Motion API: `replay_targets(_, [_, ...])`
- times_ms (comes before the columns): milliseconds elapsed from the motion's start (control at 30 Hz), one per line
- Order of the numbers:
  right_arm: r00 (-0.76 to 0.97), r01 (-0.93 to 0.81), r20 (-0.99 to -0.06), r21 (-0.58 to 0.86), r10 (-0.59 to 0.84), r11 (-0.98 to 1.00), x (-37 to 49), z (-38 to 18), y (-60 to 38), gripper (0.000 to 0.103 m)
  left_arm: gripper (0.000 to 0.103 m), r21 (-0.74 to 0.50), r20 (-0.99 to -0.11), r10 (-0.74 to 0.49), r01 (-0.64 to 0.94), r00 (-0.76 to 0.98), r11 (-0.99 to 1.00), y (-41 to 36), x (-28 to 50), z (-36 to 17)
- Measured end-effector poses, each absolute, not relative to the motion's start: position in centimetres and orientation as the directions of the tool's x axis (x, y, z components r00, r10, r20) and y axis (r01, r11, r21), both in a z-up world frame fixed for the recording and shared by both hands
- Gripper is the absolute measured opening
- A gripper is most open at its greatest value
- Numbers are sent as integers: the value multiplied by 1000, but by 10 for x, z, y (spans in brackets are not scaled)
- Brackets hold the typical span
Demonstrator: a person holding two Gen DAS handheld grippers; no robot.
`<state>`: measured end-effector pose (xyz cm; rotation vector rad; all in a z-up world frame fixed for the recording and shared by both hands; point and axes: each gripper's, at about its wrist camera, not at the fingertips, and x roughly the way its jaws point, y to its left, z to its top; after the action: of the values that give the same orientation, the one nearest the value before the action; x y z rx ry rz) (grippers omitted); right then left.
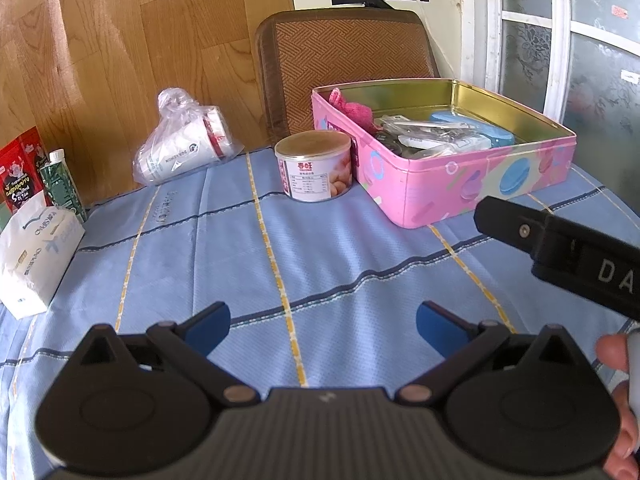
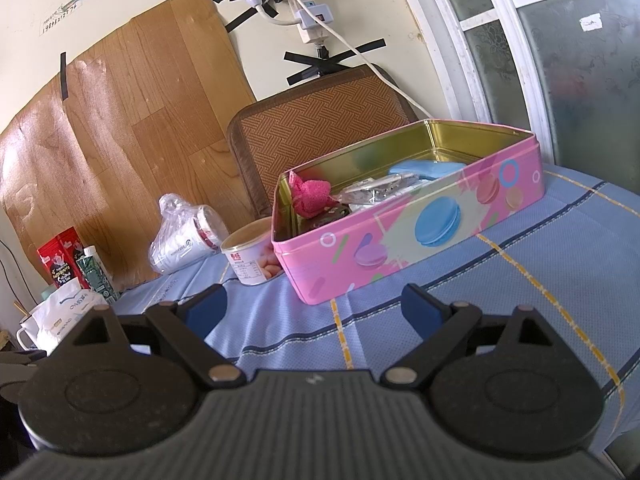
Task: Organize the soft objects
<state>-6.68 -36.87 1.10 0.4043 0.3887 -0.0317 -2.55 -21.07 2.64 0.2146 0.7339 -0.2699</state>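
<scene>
We've got both grippers, left (image 1: 323, 326) and right (image 2: 314, 310), fingers spread and empty over the counter (image 1: 320, 256), the tin (image 2: 408, 236) with its pink cloth (image 2: 310, 196) at twelve o'clock, nearer our right.

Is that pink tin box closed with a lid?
No, the pink tin stands open, showing its gold inside, a pink cloth and a blue case.

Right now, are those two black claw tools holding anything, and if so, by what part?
Nothing is held. The left gripper and the right gripper are both open, with only the blue checked tablecloth showing between their blue-padded fingers.
</scene>
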Motion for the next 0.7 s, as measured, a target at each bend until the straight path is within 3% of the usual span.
replay_targets(700, [925,107,-376,376,46,920,-67,11,-366,96,103,109,-685,-167,326,709,939,-213,-28,25])
